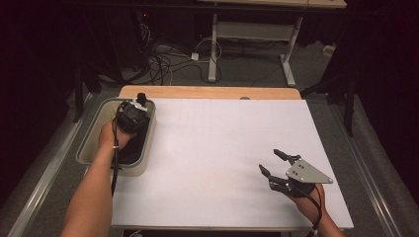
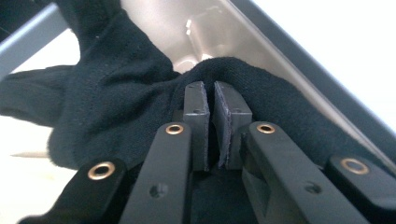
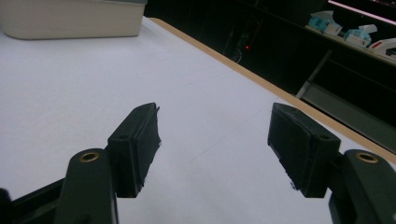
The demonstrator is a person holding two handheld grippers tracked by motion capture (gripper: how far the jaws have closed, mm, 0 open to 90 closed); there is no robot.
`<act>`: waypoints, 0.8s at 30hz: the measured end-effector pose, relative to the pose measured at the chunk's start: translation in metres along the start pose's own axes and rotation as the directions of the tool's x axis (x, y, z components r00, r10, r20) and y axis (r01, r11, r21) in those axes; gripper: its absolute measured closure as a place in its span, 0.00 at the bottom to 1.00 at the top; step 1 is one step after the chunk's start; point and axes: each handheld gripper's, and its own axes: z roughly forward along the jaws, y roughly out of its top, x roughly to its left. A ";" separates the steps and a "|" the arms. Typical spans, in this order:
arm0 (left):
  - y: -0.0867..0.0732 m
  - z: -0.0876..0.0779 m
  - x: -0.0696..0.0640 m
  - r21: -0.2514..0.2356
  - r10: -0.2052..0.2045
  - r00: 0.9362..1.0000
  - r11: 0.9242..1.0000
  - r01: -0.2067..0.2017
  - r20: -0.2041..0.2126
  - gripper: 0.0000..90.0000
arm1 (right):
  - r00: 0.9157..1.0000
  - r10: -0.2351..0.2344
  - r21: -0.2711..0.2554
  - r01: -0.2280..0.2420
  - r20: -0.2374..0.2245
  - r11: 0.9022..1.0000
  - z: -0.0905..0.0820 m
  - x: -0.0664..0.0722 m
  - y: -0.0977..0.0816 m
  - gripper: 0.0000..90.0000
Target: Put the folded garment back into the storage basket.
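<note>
While the black cloth (image 2: 116,98) lies bunched in the grey bin (image 1: 89,148) at the left edge of the table (image 1: 222,148), the left gripper (image 2: 211,100) has its two pads pressed nearly together on a raised fold of it. In the left gripper view the fabric humps up around the pad tips, and only a thin slit shows between them, so the pinch looks to be on a small ridge of cloth rather than a thick handful. In the high view that gripper (image 1: 132,116) reaches down into the bin, with the hand and forearm coming in from below.

Well apart from this, the right gripper (image 1: 276,163) hovers low over the bare white table top near the right front corner, its jaws spread wide and holding nothing; its own view shows both pads (image 3: 135,140) standing clear above the surface.

My guess is that the thin pinch is the weak point: if the fold is lifted quickly, the weight of the rest of the cloth could pull it out of the pads. The cloth also drapes over the bin's near side, so it may drag on the rim, or tug the light bin along the table.
</note>
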 end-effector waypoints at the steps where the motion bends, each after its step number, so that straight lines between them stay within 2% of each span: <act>1: 0.000 0.001 0.001 0.002 -0.003 1.000 1.000 0.003 0.003 0.91 | 1.000 -0.002 -0.002 0.002 0.001 1.000 0.000 0.000 0.000 0.38; 7: -0.004 0.000 0.005 -0.017 -0.040 0.999 0.999 0.040 0.021 0.91 | 1.000 -0.014 -0.013 0.014 -0.014 1.000 -0.001 0.007 0.000 0.36; 12: -0.004 -0.006 0.006 -0.036 -0.042 0.999 0.998 0.042 0.007 0.90 | 1.000 -0.024 -0.020 0.024 -0.014 1.000 -0.001 0.011 0.000 0.35; 16: -0.006 -0.011 0.007 -0.067 -0.060 0.998 0.996 0.059 -0.002 0.89 | 1.000 -0.024 -0.029 0.024 -0.007 0.999 -0.001 0.012 -0.001 0.34; 21: -0.007 -0.018 0.009 -0.104 -0.071 0.997 0.992 0.068 -0.019 0.89 | 1.000 -0.009 -0.037 0.009 -0.007 0.999 -0.001 0.012 -0.002 0.31; 24: -0.008 -0.023 0.009 -0.130 -0.075 0.997 0.989 0.071 -0.026 0.89 | 1.000 0.016 -0.044 -0.016 -0.008 0.999 -0.001 0.011 -0.003 0.29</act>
